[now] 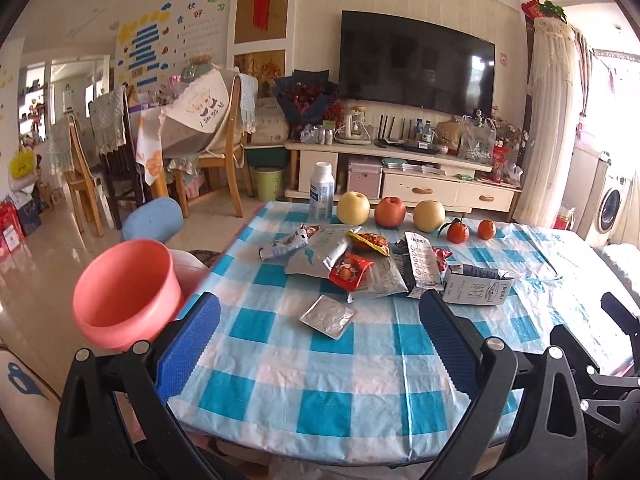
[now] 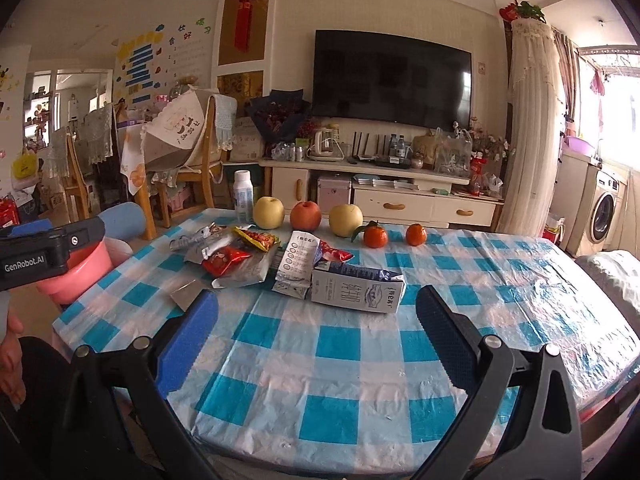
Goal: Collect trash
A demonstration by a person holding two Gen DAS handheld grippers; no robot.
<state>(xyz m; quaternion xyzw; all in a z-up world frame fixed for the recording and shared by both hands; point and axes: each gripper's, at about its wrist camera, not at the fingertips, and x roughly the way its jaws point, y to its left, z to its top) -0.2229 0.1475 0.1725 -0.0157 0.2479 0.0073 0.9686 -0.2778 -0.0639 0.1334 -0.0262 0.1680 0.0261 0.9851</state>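
Trash lies in a heap [image 1: 360,264] in the middle of the worktop [image 1: 320,380], which has a blue and white checked cloth. By the worktop's left edge stands a pink bucket [image 1: 124,292]. Biggest in the heap is a grey bag [image 1: 320,248]. Next comes a white milk carton [image 2: 358,290], lying flat on its side at the right of the heap. A red snack wrapper [image 1: 352,270] rests on the grey bag. A small silver foil packet [image 1: 328,316] lies alone, just in front of the heap.

Behind the heap stand a white bottle [image 1: 321,196], a row of three apples [image 1: 391,212] and two small oranges [image 1: 472,231].

Left tongs [image 1: 320,344] are wide open over the cloth, holding nothing and touching nothing. Right tongs [image 2: 318,336] are wide open too, and hold nothing
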